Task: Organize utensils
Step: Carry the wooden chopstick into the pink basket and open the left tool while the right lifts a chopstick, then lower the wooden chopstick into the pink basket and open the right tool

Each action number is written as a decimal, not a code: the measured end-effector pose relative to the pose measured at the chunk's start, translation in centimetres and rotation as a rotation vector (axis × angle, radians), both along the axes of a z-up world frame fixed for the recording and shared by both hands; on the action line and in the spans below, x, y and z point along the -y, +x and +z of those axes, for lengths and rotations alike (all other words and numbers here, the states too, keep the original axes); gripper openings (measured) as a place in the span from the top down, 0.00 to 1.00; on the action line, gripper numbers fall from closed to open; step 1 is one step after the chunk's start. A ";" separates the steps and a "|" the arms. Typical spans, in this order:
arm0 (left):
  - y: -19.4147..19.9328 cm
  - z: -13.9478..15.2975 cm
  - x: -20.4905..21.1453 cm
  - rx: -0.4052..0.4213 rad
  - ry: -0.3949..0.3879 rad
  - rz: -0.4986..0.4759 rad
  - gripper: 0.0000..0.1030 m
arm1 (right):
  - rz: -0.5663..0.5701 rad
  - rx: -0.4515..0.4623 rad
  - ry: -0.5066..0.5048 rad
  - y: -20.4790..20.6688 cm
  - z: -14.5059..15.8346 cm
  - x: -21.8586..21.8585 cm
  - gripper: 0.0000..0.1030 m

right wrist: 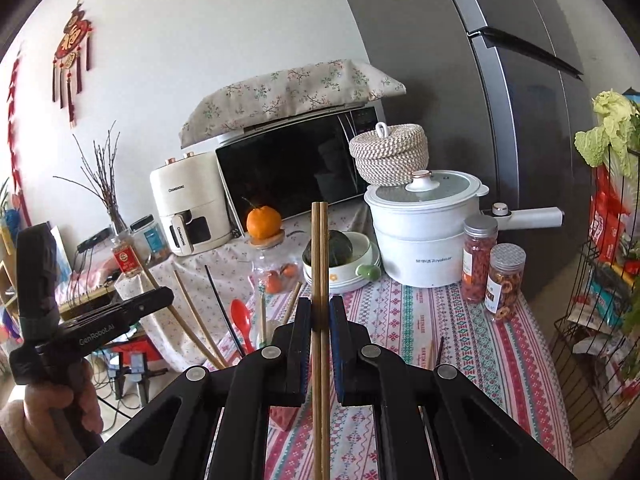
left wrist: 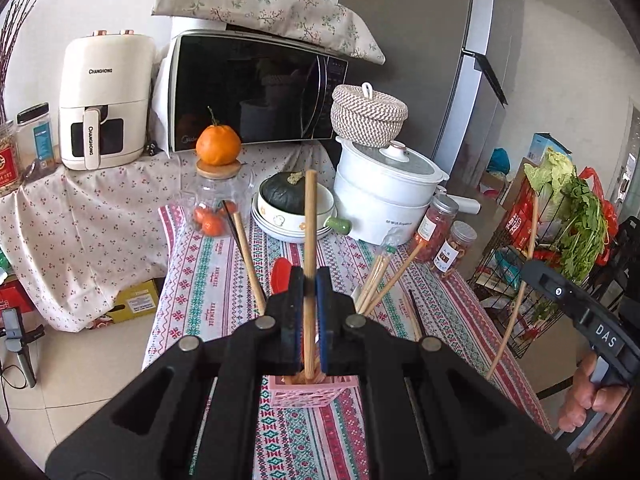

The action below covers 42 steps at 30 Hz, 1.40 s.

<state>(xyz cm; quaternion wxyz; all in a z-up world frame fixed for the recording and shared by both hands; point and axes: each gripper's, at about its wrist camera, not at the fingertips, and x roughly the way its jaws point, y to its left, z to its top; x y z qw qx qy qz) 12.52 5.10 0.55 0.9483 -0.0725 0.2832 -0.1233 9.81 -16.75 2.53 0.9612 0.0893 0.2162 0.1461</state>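
Nearest in the left wrist view, the left gripper [left wrist: 310,284] has its jaws clenched on a single wooden stick [left wrist: 309,224], apparently a chopstick or a utensil handle. The stick stands nearly upright, and its lower end reaches into the pink holder [left wrist: 308,394] just below the jaws. That piece looks almost delivered; only the release seems left.

In the right wrist view, the right gripper [right wrist: 320,312] has its jaws closed on a pair of wooden chopsticks [right wrist: 320,264]. The pair runs from the 6 o'clock edge of the view up to 12 o'clock, side by side and touching. It hangs above the bench [right wrist: 420,332] and is not yet in the holder, a corner of which shows just below the jaws.

A little farther out, several utensils already stand leaning in the holder: wooden chopsticks [left wrist: 378,280] fanning toward 1 o'clock, a long one [left wrist: 248,256] with a thin dark stick toward 11 o'clock, and a red spoon [left wrist: 280,274] close to 11 o'clock of the left jaws. So the job seems well along. Whether loose utensils still lie on the cloth cannot be told.

Farthest back, from 11 to 2 o'clock, sit a glass jar [left wrist: 218,204] topped by an orange, a bowl with a dark squash [left wrist: 286,196], a white pot [left wrist: 384,196] and two spice jars [left wrist: 444,236].
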 end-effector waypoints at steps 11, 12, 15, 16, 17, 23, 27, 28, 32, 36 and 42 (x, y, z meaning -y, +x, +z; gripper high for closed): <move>-1.3 0.6 -0.9 0.003 0.006 0.037 0.42 | -0.004 0.073 0.025 -1.1 1.5 -1.5 0.91; -1.5 0.8 -1.3 -0.003 0.000 0.046 0.40 | -0.006 0.085 0.031 -1.1 1.9 -1.8 0.91; -2.3 0.7 -2.7 -0.036 -0.009 0.067 0.34 | -0.005 0.132 0.042 -1.0 3.2 -3.1 0.91; -2.6 0.5 -3.1 -0.049 -0.006 0.075 0.31 | 0.000 0.150 0.041 -1.0 3.6 -3.8 0.91; -2.8 0.3 -3.6 -0.062 0.000 0.084 0.30 | 0.003 0.168 0.041 -0.8 4.0 -4.5 0.91; -3.8 -1.6 -6.4 -0.144 0.020 0.114 0.29 | 0.026 0.259 0.026 0.5 4.8 -9.2 0.91; -4.4 -2.5 -7.8 -0.170 0.032 0.117 0.29 | 0.035 0.281 -0.016 1.9 3.6 -11.9 0.91; -4.6 -2.7 -8.0 -0.175 0.038 0.116 0.29 | 0.034 0.285 -0.030 2.2 3.2 -12.4 0.91; -4.7 -3.5 -8.6 -0.207 0.042 0.111 0.29 | 0.015 0.288 -0.078 3.6 1.4 -13.7 0.91; -4.7 -3.7 -8.8 -0.225 0.033 0.103 0.29 | 0.006 0.249 -0.108 4.8 -0.9 -14.0 0.91; -4.9 -3.3 -8.4 -0.212 0.033 0.085 0.29 | 0.035 0.186 -0.167 5.4 -4.3 -14.4 0.91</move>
